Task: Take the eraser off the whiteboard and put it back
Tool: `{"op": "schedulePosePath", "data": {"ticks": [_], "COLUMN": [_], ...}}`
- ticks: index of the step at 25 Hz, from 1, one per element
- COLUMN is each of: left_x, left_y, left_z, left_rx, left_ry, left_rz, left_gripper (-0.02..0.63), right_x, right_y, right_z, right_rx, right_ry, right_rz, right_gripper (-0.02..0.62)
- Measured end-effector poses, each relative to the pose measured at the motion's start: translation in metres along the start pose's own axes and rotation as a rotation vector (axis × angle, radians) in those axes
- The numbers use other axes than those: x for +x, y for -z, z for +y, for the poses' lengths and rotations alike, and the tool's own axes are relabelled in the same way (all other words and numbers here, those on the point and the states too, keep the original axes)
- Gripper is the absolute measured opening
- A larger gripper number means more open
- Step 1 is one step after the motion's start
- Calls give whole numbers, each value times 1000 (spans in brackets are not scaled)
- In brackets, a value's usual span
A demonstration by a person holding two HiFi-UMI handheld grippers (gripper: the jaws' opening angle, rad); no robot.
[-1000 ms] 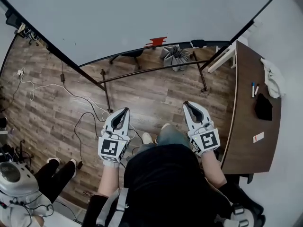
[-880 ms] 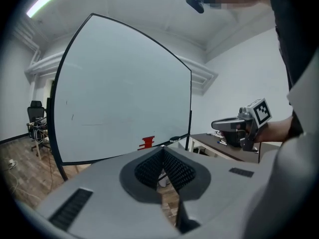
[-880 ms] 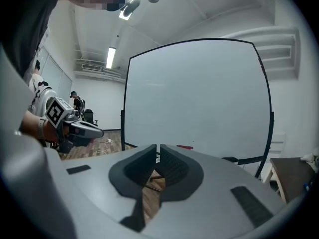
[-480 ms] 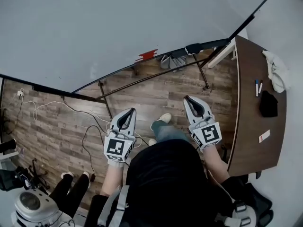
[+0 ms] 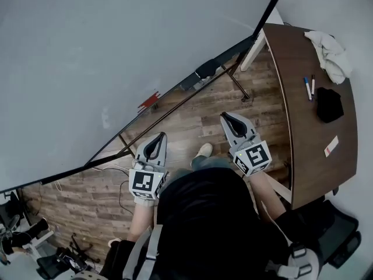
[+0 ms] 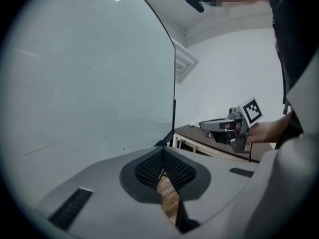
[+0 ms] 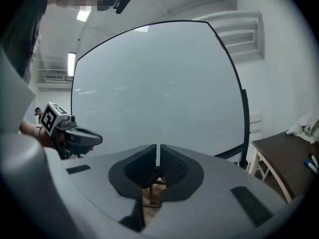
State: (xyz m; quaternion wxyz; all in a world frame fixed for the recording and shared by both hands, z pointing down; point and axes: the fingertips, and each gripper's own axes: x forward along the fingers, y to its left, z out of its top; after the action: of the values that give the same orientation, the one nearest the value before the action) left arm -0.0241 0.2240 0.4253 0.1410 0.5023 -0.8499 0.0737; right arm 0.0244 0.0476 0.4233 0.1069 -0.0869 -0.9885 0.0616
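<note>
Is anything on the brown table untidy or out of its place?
Only a white cloth lies crumpled at the far end of the table, near two markers. Nothing looks spilled or broken.

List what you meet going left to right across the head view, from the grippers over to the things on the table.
left gripper → right gripper → markers → black object. The white cloth and the red item on the whiteboard overlap others, so I left them out.
</note>
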Motion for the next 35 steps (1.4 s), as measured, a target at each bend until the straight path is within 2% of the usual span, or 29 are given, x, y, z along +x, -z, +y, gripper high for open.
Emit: {"op": "schedulePosePath", "data": {"ticks": [11,16,19,30,33,35], "left_x": [79,106,120,160,171,175], "left_y": [-26,-27,-28,-29,-29,-27], "left_z": [-12,-13,-8,-8,-6,-6], "left_rx": [60,124,130,223,230,235], "left_ry": [144,210,257,465,481,489], "left_rz": [53,113,140,192,208,223], "left_gripper": [8,8,8,8,8,8], "right_x": [19,27,35,62,72,78], "right_y": [24,28,32,72,85,94], "right_z": [-55,-74,-83,-115,-125,-129], "right_rx": [125,165,195,395,450,492], "right_ry": [86,142,181,354,376,379], "right_rz": [25,29,36,41,32,31], "right_gripper": [32,32,32,33,38,67]}}
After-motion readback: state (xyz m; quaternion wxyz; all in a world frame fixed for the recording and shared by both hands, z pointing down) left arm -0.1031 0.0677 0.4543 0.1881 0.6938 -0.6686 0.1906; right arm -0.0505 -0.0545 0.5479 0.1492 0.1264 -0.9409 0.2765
